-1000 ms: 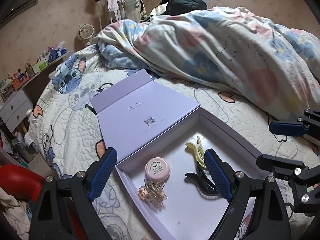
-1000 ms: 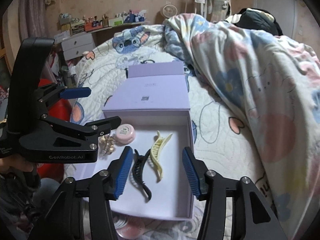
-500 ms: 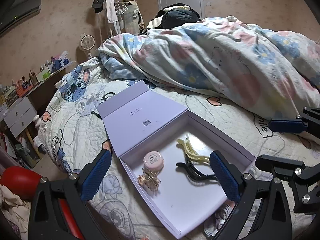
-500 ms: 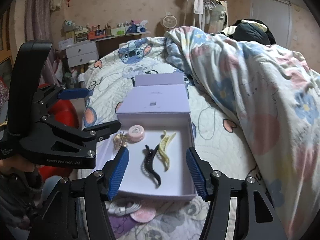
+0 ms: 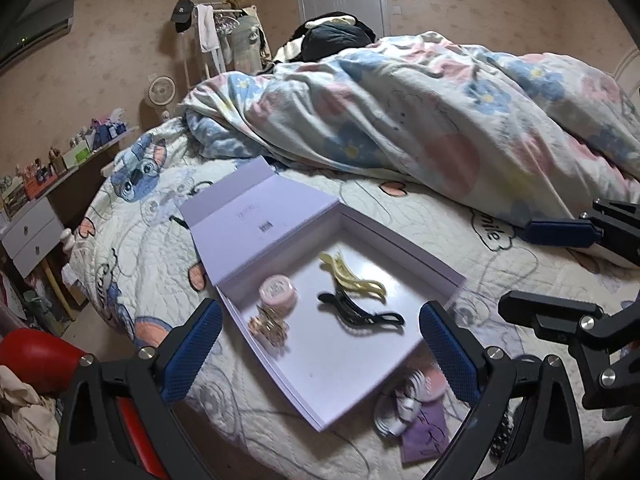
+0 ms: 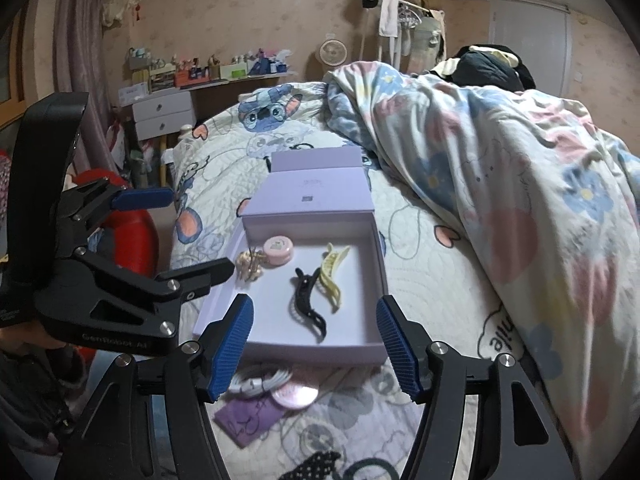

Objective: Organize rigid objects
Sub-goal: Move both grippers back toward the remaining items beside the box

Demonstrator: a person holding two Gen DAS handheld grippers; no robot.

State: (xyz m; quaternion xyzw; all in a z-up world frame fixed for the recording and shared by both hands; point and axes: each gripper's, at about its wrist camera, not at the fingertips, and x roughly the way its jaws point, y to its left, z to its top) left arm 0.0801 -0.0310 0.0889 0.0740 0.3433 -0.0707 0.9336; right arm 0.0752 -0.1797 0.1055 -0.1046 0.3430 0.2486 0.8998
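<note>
Your box (image 5: 404, 240) (image 6: 374, 344) lies open on the quilt (image 5: 432, 208) (image 6: 424, 272), lid (image 5: 256, 220) (image 6: 312, 196) folded flat at its far end. Four items on its floor. Black clip (image 5: 360, 314) (image 6: 308, 306) and yellow clip (image 5: 352, 278) (image 6: 332, 274) lie side by side, touching or nearly so; contact not resolvable. Pink jar (image 5: 278, 290) (image 6: 278, 249) sits toward the lid end, gold clip (image 5: 268, 326) (image 6: 250, 266) just beside it.

Your left gripper (image 5: 320, 350) (image 6: 184, 236): both fingers spread wide, nothing between them. The box's near corner falls in the gap ahead of the tips; gold clip is nearest your left finger (image 5: 192, 350).

Your right gripper (image 6: 316, 350) (image 5: 544, 268): fingers likewise wide apart, holding nothing. Black clip lies ahead between the tips, yellow clip just beyond it to the right. Near wall of the box runs across the gap.

Below the right tips, outside the box on the quilt: white cable (image 6: 258, 382) (image 5: 400, 404), pink disc (image 6: 294, 394), purple pouch (image 6: 244, 414) (image 5: 424, 436), all bunched together. A black dotted item (image 6: 312, 464) lies closer in; what it is, you cannot tell.

Duvet (image 5: 420, 120) (image 6: 500, 168) is heaped to the right of both grippers, beyond the box.
</note>
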